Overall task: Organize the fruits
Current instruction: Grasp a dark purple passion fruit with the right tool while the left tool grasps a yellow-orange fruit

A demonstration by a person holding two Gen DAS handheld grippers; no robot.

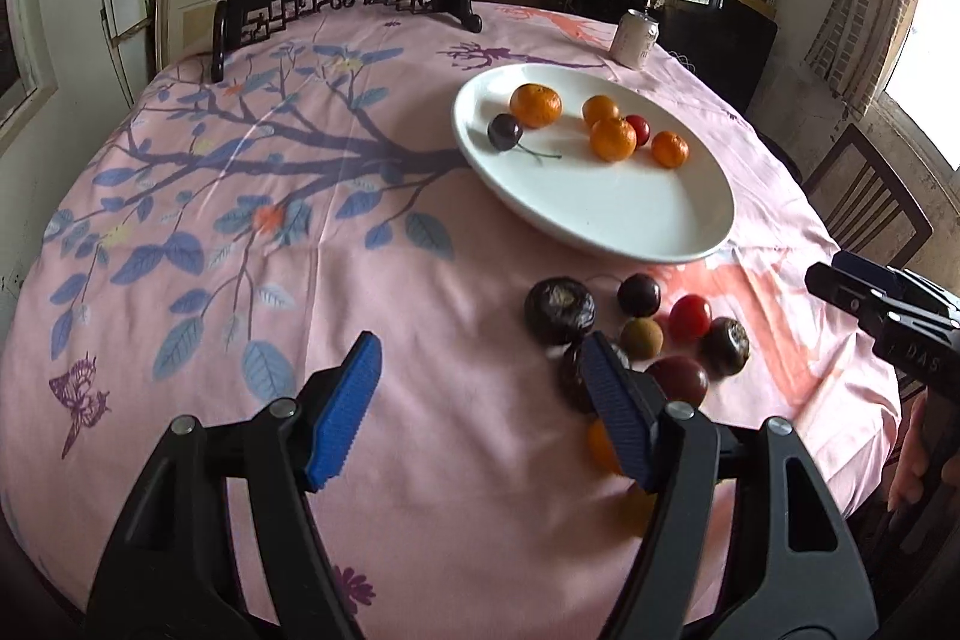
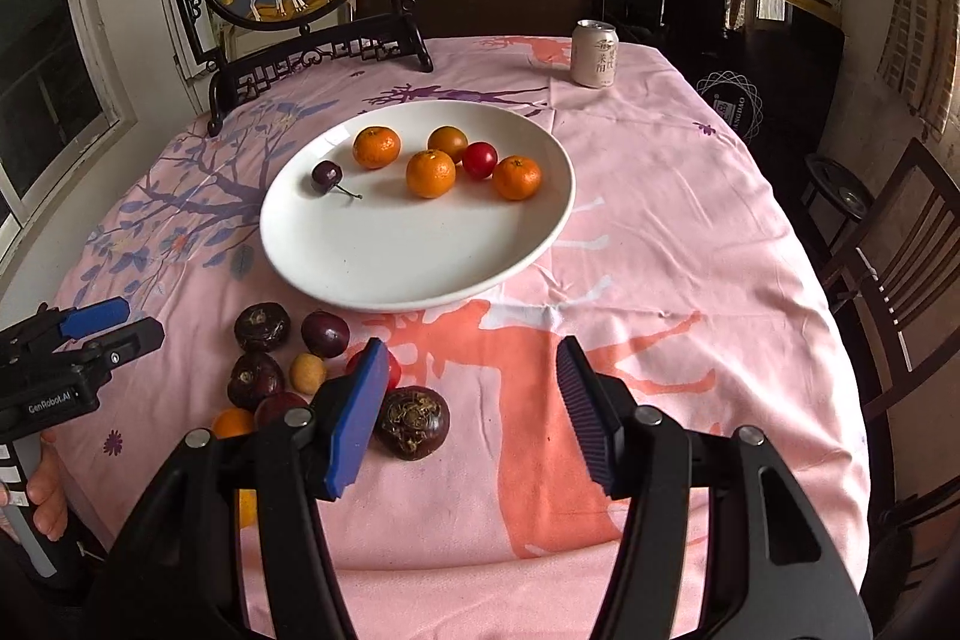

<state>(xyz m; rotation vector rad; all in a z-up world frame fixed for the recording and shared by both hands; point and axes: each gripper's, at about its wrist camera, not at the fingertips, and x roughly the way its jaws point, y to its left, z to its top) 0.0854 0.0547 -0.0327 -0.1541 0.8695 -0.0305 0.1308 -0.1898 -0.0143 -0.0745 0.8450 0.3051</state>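
Both grippers hang empty over the pink tablecloth: the left gripper has its blue pads spread with nothing but cloth between them, and the right gripper is likewise released, jaws apart and holding no fruit. Each sits just beside the loose heap at the near edge of the table, which looks to me like the pile waiting to be sorted. That heap holds dark water chestnuts, a plum, a small tan longan, a red cherry tomato and an orange fruit half hidden behind the fingers. Further back the white plate carries what seems already placed: four mandarins grouped with one red tomato touching them, and a dark cherry with its stem lying a little apart on the left. Plenty of bare plate faces the heap, so I'd judge the sorting under halfway. A drinks can stands well behind, out of the way
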